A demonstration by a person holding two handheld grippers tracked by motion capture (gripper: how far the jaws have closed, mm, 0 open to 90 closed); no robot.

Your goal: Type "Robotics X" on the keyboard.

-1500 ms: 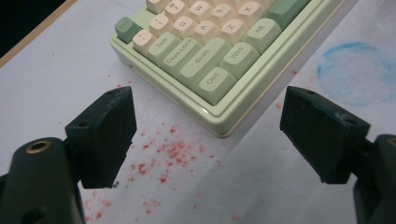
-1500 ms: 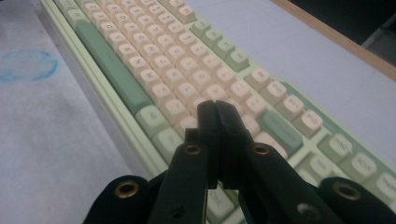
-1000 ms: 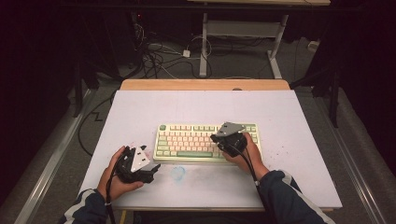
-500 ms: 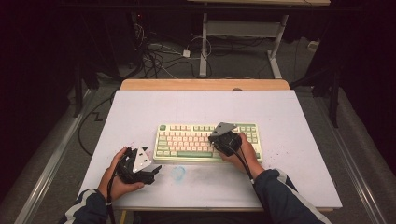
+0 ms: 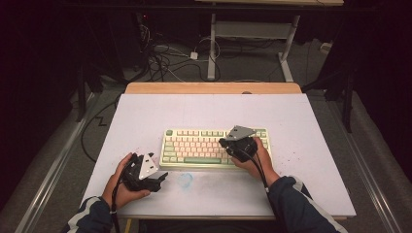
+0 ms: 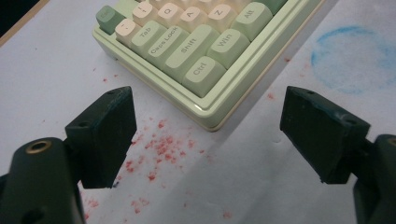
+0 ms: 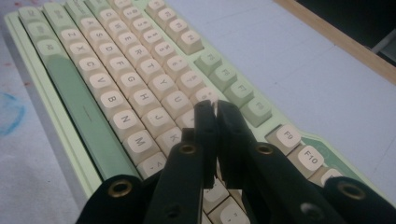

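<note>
A pale green keyboard [image 5: 194,148] with cream keys lies in the middle of the white table. My right gripper [image 5: 226,143] hovers over its right half, tips pointing down at the keys. In the right gripper view the right gripper [image 7: 213,110] stands just above the K and L keys of the keyboard [image 7: 116,84]. Its jaws are shut to a thin slit, having just eased apart a hair, with nothing between them. My left gripper [image 5: 162,177] rests low at the front left, open. The left gripper [image 6: 205,135] faces the Ctrl corner of the keyboard [image 6: 187,51] with nothing between its jaws.
A faint blue ring stain [image 5: 185,180] marks the table [image 5: 291,121] in front of the keyboard. Red specks [image 6: 161,147] dot the surface by the keyboard's left corner. A wooden strip [image 5: 214,88] borders the far edge. Cables and a desk frame stand on the floor beyond.
The right gripper has shifted slightly over the keyboard's right half. The left gripper has stayed where it was.
</note>
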